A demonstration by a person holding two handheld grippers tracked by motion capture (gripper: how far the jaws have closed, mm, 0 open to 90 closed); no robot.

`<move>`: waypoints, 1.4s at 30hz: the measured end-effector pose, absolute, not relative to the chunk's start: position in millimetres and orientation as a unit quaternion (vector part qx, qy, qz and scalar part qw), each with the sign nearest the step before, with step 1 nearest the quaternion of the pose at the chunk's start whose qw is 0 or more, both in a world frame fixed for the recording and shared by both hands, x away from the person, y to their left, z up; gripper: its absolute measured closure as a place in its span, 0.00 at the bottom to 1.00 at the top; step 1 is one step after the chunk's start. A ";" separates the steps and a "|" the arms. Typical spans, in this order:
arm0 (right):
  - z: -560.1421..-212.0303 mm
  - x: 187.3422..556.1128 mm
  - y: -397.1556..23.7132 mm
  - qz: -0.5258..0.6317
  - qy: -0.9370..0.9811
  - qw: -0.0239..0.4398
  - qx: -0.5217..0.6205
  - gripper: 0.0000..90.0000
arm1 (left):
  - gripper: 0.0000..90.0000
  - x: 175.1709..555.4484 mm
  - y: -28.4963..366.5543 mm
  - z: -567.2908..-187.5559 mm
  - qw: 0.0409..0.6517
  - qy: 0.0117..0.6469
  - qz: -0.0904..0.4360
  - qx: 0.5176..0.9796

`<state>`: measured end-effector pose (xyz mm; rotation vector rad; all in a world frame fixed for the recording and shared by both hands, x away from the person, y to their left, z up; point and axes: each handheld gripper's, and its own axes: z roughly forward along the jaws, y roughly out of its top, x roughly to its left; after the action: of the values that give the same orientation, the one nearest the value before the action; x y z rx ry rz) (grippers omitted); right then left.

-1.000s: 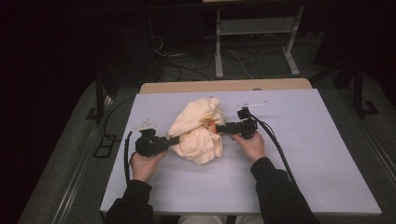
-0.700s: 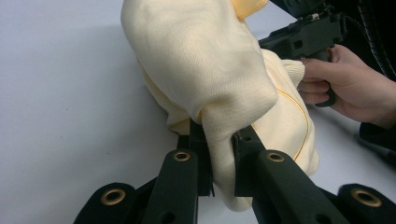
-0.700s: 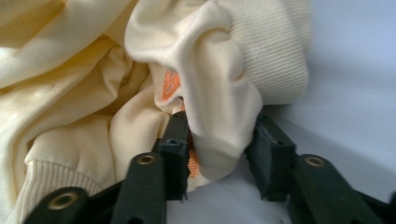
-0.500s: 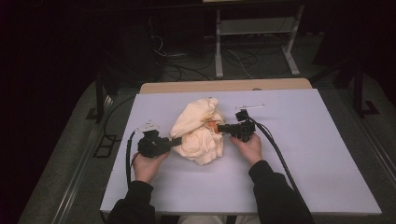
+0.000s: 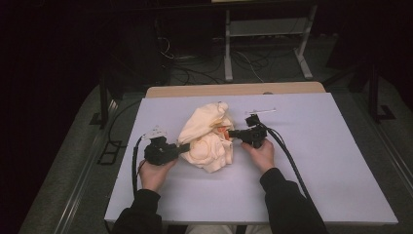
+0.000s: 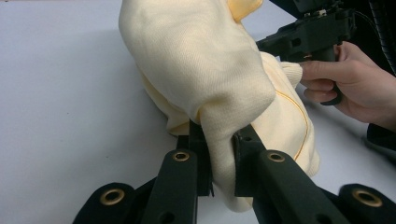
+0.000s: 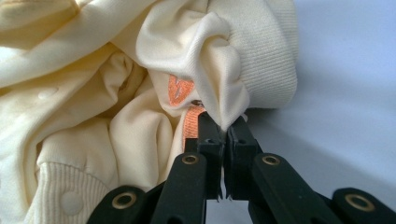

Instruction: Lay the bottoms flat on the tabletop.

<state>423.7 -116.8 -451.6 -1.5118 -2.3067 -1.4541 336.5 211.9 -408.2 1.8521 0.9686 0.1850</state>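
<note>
A crumpled cream garment (image 5: 207, 138) with ribbed cuffs and an orange label lies bunched in the middle of the white table (image 5: 311, 161). My left gripper (image 5: 181, 149) is at the heap's left side, shut on a thick fold of the cream garment (image 6: 219, 93) that stands between its jaws. My right gripper (image 5: 230, 133) is at the heap's right side; its jaws have just been closing and now pinch a thin fold of the garment (image 7: 219, 88) beside the orange label (image 7: 180, 91). The right gripper (image 6: 268, 44) and its hand also appear far off in the left gripper view.
The table's front and right parts are bare white surface. A small pale strip (image 5: 260, 110) lies behind the right gripper. Black cables (image 5: 287, 156) trail from both grippers toward the front edge. Beyond the table stand a wooden ledge and a metal frame on a dark floor.
The right gripper's jaws have closed on a fold at the heap's right side. Both hands have stayed in place, and the left grip is unchanged.
</note>
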 end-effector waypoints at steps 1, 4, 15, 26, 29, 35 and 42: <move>-451.4 423.8 -117.1 -0.465 -0.742 0.012 -0.484 0.95 | 0.89 336.3 211.6 -408.3 0.499 0.401 0.076 0.764; -450.5 424.2 -118.7 -0.461 -0.745 0.013 -0.482 0.95 | 0.89 336.0 210.7 -407.8 0.498 0.398 0.076 0.766; -427.5 424.9 -152.6 -0.450 -0.748 -0.007 -0.488 0.96 | 0.89 335.1 202.9 -402.5 0.503 0.382 0.079 0.771; -404.1 420.8 -196.4 -0.437 -0.751 -0.041 -0.494 0.96 | 0.89 339.1 180.2 -395.6 0.504 0.360 0.075 0.781; -399.8 420.0 -203.7 -0.431 -0.752 -0.047 -0.496 0.96 | 0.89 345.5 169.1 -398.3 0.508 0.369 0.063 0.776; -392.9 414.5 -221.9 -0.418 -0.755 -0.055 -0.503 0.96 | 0.89 352.3 147.7 -394.9 0.527 0.368 0.043 0.765; -380.5 405.9 -258.0 -0.426 -0.739 -0.070 -0.517 0.96 | 0.89 353.3 117.2 -389.0 0.525 0.343 0.030 0.779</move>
<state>405.9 -258.0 -380.5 -1.7004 -2.4321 -1.3997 353.3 117.2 -389.0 1.8632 0.8208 0.0708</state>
